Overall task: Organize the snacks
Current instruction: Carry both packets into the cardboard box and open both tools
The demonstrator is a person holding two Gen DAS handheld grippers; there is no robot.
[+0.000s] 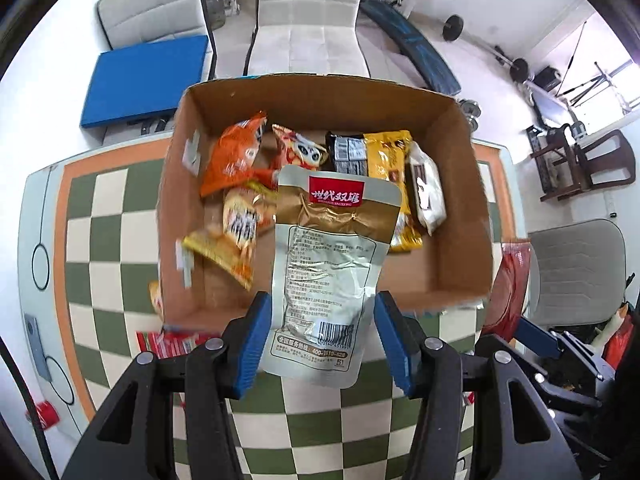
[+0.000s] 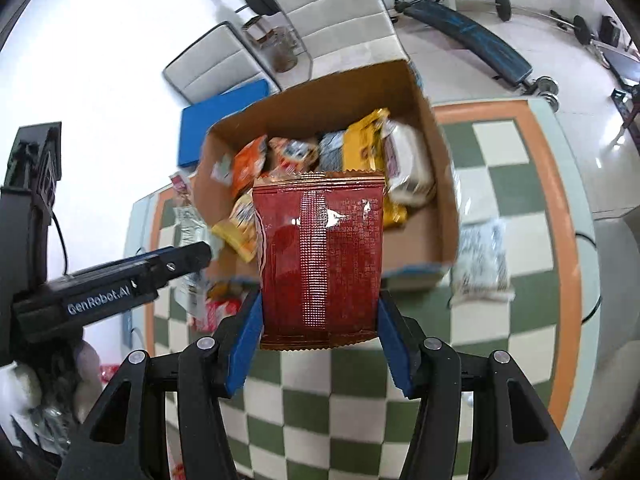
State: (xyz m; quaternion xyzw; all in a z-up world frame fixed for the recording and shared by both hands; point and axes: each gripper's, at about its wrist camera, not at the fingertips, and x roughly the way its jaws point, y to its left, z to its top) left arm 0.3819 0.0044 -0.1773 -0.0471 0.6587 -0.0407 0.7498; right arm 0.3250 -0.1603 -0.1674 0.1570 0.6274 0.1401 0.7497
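Blue ribbed pads of the left gripper [image 1: 322,336] pinch the lower sides of a crinkled silver foil pouch [image 1: 332,264] with a red label and gold band, held upright over the near edge of the open cardboard box [image 1: 460,200]. The right gripper [image 2: 320,336] likewise clamps a glossy dark-red packet [image 2: 320,260] with serrated ends and a ridged centre seam, above the same box's near wall. Inside lie soft orange, yellow and white snack bags [image 1: 240,152]. The box sits on a green-and-cream checkered tablecloth [image 1: 104,240]; a white printed packet [image 2: 480,264] lies beside it.
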